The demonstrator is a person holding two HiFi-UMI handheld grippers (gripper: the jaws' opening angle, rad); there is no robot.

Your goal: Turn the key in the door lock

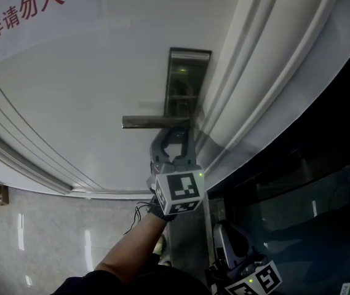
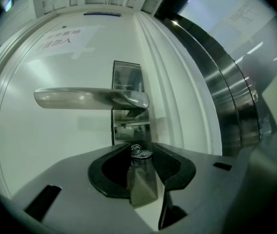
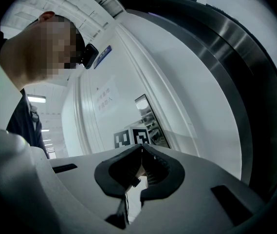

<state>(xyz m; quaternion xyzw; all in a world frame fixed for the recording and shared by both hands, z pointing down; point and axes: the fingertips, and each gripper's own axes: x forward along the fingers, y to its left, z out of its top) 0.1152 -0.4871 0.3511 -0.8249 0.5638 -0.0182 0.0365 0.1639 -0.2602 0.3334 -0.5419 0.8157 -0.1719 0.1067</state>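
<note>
A white door (image 1: 88, 78) carries a steel lock plate (image 1: 187, 78) with a lever handle (image 1: 147, 122) that points left. Below the lever, my left gripper (image 1: 176, 131) points level at the lock. In the left gripper view the key (image 2: 140, 153), with a small ring on it, sits under the handle (image 2: 89, 98). Its bow spans the gap between the black pads (image 2: 170, 165), and the left gripper (image 2: 140, 148) is shut on it. My right gripper (image 1: 227, 241) hangs low at the bottom right, away from the door. Its jaws (image 3: 141, 148) meet at the tips with nothing in them.
A notice with red characters (image 1: 21, 8) is stuck on the door at the upper left. Ribbed frame mouldings (image 1: 248, 72) run beside the lock plate, and a dark glass panel (image 1: 310, 189) lies to their right. Pale tiled floor (image 1: 39, 238) shows below. The person's sleeve (image 1: 125, 263) reaches up from the bottom.
</note>
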